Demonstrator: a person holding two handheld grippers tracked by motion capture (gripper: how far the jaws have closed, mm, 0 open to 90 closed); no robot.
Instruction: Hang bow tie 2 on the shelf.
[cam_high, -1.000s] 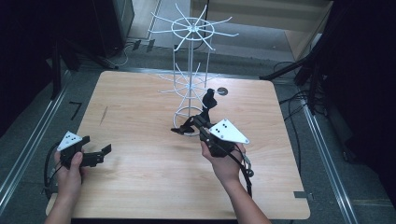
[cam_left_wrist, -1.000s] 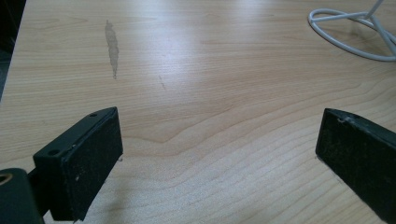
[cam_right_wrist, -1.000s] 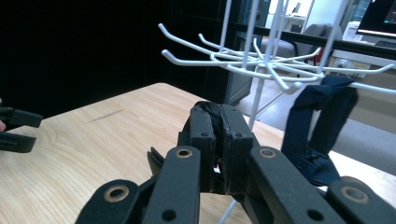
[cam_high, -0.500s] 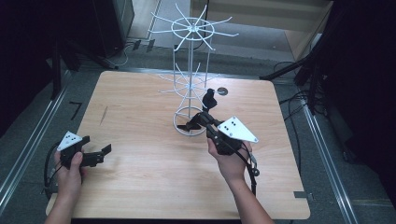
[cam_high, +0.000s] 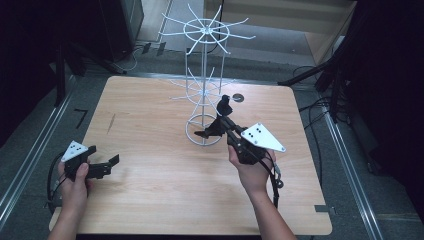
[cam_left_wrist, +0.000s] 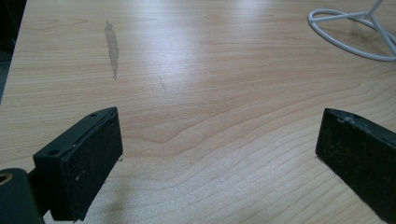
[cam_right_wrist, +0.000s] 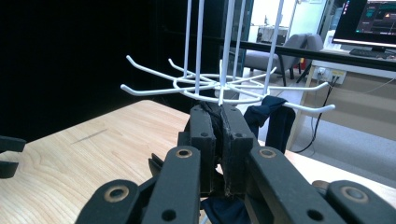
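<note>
- High view: table (cam_high: 165, 200) of light wood carries a white wire rack (cam_high: 204, 90) near its far middle. My right gripper (cam_high: 216, 131) reaches to the rack's lower tier of hooks with a dark cloth (cam_high: 224, 105) at its tip. My left gripper (cam_high: 111, 162) rests low at the near left corner, well apart from the rack.
- Left gripper view: my jaws stand wide apart over bare wood, nothing between them. The rack's base ring (cam_left_wrist: 348, 30) lies at the far right.
- Right gripper view: my jaws are pressed together on the dark cloth (cam_right_wrist: 273, 119), which drapes over a hook (cam_right_wrist: 308, 108) of the lower tier just beyond them.
</note>
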